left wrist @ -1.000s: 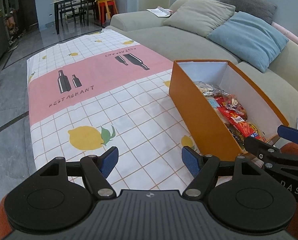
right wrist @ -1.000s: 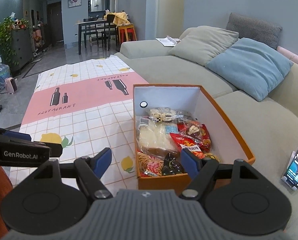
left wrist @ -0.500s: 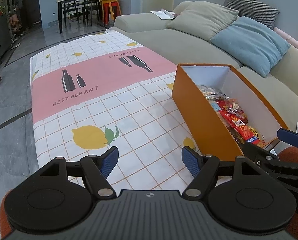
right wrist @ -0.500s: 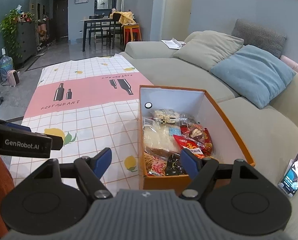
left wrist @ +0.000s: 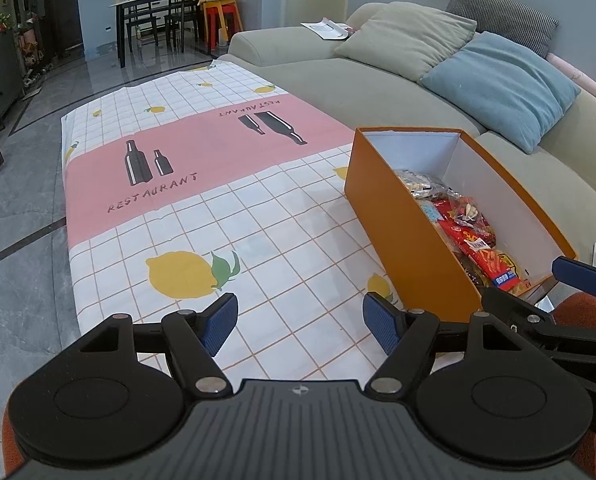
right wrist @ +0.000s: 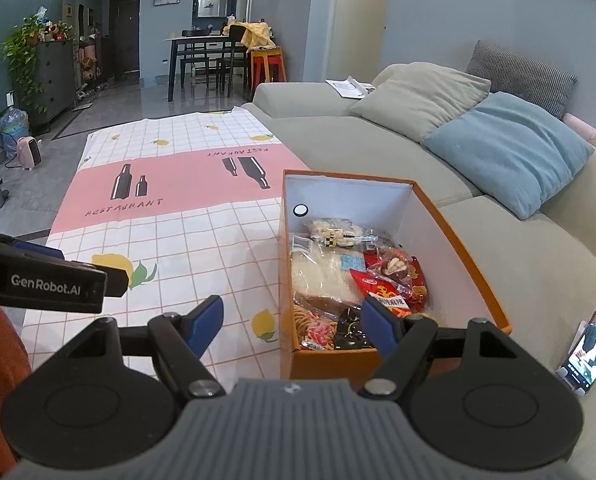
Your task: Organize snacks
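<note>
An open orange box (right wrist: pixel 449 236) with a white inside stands on the tablecloth's edge beside the sofa. Snack packets (right wrist: pixel 353 280) lie heaped inside: red bags, pale noodles, dark wrappers

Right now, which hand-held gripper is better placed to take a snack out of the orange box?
The right hand-held gripper: open, its view looks into the orange box at the snacks. The left hand-held gripper faces the tablecloth.

Box (right wrist: pixel 453 240) sits on the tablecloth (right wrist: pixel 186 216) at its right edge, against the sofa (right wrist: pixel 377 148). Snack packets (right wrist: pixel 353 280) lie inside it. Cushions (right wrist: pixel 505 152) behind on the sofa. Phone (right wrist: pixel 589 348) right of the box. My left gripper (left wrist: pixel 299 322) hovers left of the box, my right gripper (right wrist: pixel 292 322) before it.
</note>
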The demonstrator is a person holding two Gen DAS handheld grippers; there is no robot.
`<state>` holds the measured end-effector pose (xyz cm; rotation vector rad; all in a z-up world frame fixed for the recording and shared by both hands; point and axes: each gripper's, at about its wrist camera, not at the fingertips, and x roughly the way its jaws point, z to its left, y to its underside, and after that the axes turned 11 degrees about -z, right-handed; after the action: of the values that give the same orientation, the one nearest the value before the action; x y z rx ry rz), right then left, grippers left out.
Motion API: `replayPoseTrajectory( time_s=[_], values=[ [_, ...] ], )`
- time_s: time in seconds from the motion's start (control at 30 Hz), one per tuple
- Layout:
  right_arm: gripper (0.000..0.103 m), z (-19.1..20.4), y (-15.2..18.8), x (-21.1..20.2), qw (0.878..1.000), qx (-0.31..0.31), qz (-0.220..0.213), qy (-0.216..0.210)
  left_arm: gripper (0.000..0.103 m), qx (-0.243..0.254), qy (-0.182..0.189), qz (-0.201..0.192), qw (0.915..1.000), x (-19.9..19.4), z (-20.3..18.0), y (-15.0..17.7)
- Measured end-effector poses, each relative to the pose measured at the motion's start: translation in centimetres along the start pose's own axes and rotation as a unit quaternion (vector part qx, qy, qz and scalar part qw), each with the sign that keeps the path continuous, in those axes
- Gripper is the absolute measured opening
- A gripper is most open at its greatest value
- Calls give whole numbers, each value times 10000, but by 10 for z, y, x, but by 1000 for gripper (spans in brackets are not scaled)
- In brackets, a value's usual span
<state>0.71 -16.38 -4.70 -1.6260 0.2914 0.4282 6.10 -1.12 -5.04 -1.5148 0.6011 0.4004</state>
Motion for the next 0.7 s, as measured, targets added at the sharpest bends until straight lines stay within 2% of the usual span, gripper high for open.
replayPoseTrajectory(
  time_s=[0.6, 0.7],
  values=[
    [74, 1, 3, 0, 10000, -4, 28, -1, 84, -33, 16, 17, 10000, -3, 2, 0],
    [74, 1, 3, 0, 10000, -5, 31, 4, 80, -36, -26, -29, 10000, -5, 3, 0]
  ],
)
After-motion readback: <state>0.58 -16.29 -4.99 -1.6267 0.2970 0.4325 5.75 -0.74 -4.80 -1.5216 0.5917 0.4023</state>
